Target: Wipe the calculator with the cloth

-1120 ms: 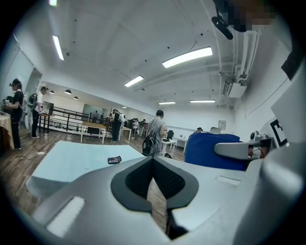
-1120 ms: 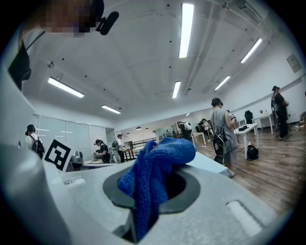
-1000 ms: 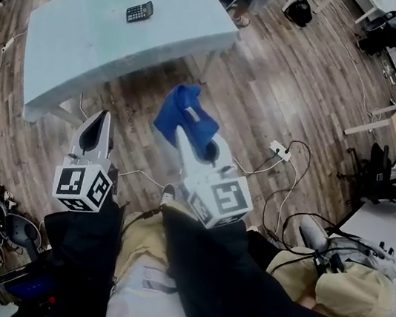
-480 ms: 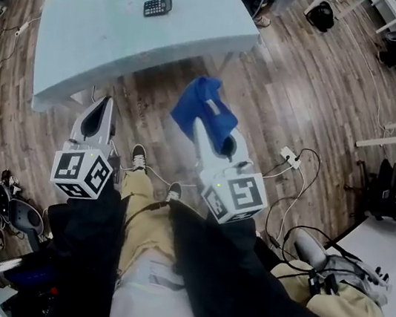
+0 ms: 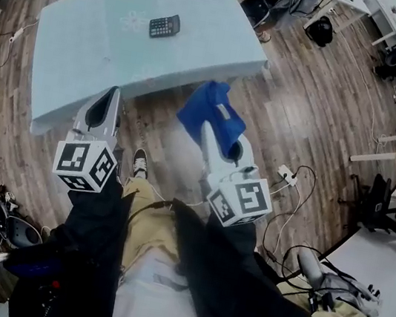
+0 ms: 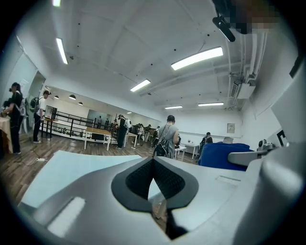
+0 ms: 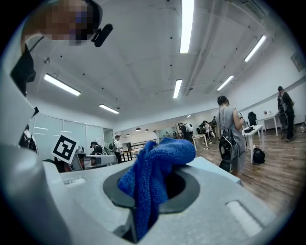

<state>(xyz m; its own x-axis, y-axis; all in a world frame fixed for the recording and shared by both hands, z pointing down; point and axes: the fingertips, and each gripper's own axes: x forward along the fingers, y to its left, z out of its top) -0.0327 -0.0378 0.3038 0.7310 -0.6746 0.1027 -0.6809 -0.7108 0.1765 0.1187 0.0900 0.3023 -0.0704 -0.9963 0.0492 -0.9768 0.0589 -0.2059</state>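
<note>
Across 1 second the pale blue bench (image 5: 86, 60) had drawn nearer in the head view, with both grippers closing on its near edge. The fingers of the right gripper (image 7: 158, 191) pinched a crumpled blue microfibre cloth (image 7: 153, 177). Those of the left gripper (image 6: 154, 177) were pressed together on nothing. The small black rectangular calculator (image 5: 164, 26) lay on the bench's far half, well apart from both. Unbraced, it could skid under the wipe, and the bunched cloth might slip free.

Bright, even overhead light, fisheye-warped edges
</note>
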